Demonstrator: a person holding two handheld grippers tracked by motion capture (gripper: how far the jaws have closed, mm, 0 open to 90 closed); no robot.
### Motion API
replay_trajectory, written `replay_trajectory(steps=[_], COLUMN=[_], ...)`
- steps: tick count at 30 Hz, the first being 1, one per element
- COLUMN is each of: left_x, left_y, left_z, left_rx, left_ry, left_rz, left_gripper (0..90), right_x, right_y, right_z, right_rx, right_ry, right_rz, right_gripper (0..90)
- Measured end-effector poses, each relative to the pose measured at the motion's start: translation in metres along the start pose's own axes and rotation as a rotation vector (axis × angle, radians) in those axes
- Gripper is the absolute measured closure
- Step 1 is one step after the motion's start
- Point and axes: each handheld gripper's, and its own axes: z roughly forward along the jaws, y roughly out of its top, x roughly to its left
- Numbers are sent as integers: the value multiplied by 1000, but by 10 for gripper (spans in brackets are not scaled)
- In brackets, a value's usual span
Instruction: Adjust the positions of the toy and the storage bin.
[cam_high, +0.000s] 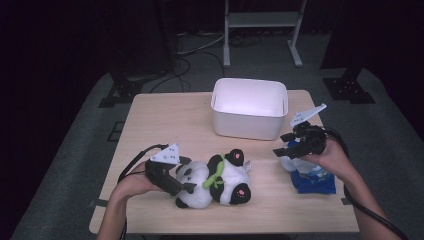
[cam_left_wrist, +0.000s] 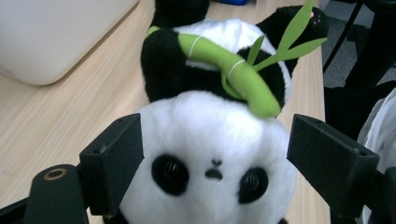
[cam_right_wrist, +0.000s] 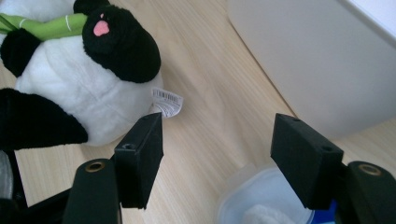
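A plush panda holding a green bamboo stalk lies on its back at the front middle of the wooden table. My left gripper is open, one jaw on each side of the panda's head, close to the fur. In the left gripper view the bamboo stalk lies across the panda's chest. My right gripper hangs open over bare table right of the panda, with nothing between its jaws. The right gripper view shows the panda's black foot and sewn-in tag just beyond my right gripper.
A white plastic bin stands at the back middle of the table, and its wall lies close ahead of the right gripper. Under the right hand lie a clear plastic tub and a blue packet. Dark floor and stands surround the table.
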Motion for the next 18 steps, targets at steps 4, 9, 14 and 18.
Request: replay_trajectory(steps=[4,9,14,18], left_x=[3,7,10,12], left_y=[-6,-11,-19,-24], left_z=[-6,-13,-20,-27], left_rx=[4,-3,-11,-16], left_ry=[22,39,68,86], left_rz=[-23,-32,-61,-74], left_gripper=[155,147,101,100], right_x=[0,0,-1,-1], right_y=[9,22,35,46], right_z=[3,6,10,15], right_rx=[-5,-6,-13,-4], right_ry=[9,20,29,34], right_rz=[-13,-22,-34,-41], right_gripper=[317,300,282,275])
